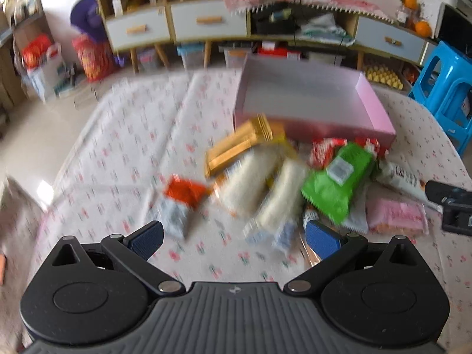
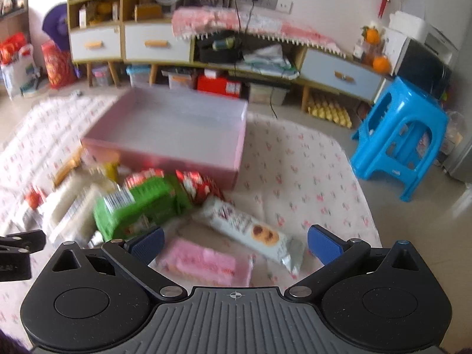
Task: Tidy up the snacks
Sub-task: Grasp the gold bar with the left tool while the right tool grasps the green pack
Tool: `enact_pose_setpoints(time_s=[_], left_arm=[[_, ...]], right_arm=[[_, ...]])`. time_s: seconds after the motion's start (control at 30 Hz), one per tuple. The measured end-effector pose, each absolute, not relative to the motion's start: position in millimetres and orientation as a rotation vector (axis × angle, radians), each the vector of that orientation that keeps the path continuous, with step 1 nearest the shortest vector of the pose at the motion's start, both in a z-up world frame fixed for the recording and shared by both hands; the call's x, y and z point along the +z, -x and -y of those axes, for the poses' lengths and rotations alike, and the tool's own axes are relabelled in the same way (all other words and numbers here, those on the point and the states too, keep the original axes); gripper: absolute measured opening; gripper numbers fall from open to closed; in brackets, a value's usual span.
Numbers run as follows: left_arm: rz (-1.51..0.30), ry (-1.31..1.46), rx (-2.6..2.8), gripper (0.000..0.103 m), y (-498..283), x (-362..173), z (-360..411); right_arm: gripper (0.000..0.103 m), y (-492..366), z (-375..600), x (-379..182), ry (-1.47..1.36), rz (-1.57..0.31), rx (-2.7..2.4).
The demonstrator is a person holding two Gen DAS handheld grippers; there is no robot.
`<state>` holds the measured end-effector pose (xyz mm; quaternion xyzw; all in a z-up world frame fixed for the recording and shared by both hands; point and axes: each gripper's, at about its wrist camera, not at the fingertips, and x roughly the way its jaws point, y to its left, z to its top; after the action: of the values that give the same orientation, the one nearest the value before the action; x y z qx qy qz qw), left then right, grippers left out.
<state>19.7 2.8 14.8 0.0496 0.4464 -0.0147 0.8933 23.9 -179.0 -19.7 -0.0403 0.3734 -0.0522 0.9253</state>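
A heap of snack packs lies on a flowered cloth in front of an open pink box (image 1: 374, 103) (image 2: 188, 159) whose inside shows nothing. In the heap are a gold pack (image 1: 236, 147), two pale rice-cracker packs (image 1: 250, 180), an orange-and-white pack (image 1: 180, 203), a green bag (image 1: 336, 183) (image 2: 141, 206), red packs (image 2: 194, 185), a white cookie pack (image 2: 250, 233) and a pink wafer pack (image 2: 203, 262) (image 1: 398, 215). My left gripper (image 1: 233, 239) hovers open just short of the rice crackers. My right gripper (image 2: 236, 242) is open above the pink wafer and cookie packs.
The flowered cloth (image 1: 118, 135) covers a low table with floor beyond its edges. A blue plastic stool (image 2: 404, 141) stands at the right. A long cabinet with drawers (image 2: 147, 44) and storage boxes line the far wall. The right gripper's body (image 1: 454, 206) shows at the left view's right edge.
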Motion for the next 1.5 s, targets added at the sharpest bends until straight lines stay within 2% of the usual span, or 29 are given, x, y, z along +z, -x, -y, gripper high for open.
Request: enact_pose_setpoints(time_s=[0.17, 0.37, 0.43, 0.6, 0.8, 1.0, 1.2, 1.27, 1.33, 1.43, 1.5], left_arm=[[-0.924, -0.186, -0.13, 0.103, -44, 17, -8], [-0.878, -0.173, -0.205, 0.102, -72, -5, -32], [-0.888, -0.195, -0.22, 0.095, -82, -11, -35], [-0.843, -0.151, -0.341, 0.091, -96, -19, -47], [-0.833, -0.091, -0.43, 0.079, -110, -34, -54], [-0.794, -0.074, -0.445, 0.082, -119, -40, -53], [-0.811, -0.021, -0.486, 0.08, -126, -46, -46], [-0.828, -0.009, -0.495, 0.077, -128, -48, -43], [-0.838, 0.014, -0.496, 0.065, -129, -48, -43], [-0.848, 0.043, -0.508, 0.049, -128, -46, -44], [-0.856, 0.042, -0.511, 0.044, -127, -46, -42]], right_arm=[[0.103, -39, 168, -12, 0.127, -0.762, -0.015], [0.103, -62, 166, -29, -0.011, -0.832, 0.083], [0.103, -66, 170, -39, -0.067, -0.837, 0.103], [0.103, -82, 170, -46, -0.208, -0.896, 0.165], [0.103, -97, 171, -54, -0.345, -0.932, 0.232], [0.103, -108, 171, -62, -0.391, -0.929, 0.226], [0.103, -109, 163, -65, -0.345, -0.884, 0.213], [0.102, -106, 160, -65, -0.325, -0.875, 0.2], [0.101, -106, 157, -67, -0.303, -0.873, 0.19], [0.09, -107, 154, -70, -0.263, -0.887, 0.173], [0.081, -108, 154, -73, -0.245, -0.916, 0.148]])
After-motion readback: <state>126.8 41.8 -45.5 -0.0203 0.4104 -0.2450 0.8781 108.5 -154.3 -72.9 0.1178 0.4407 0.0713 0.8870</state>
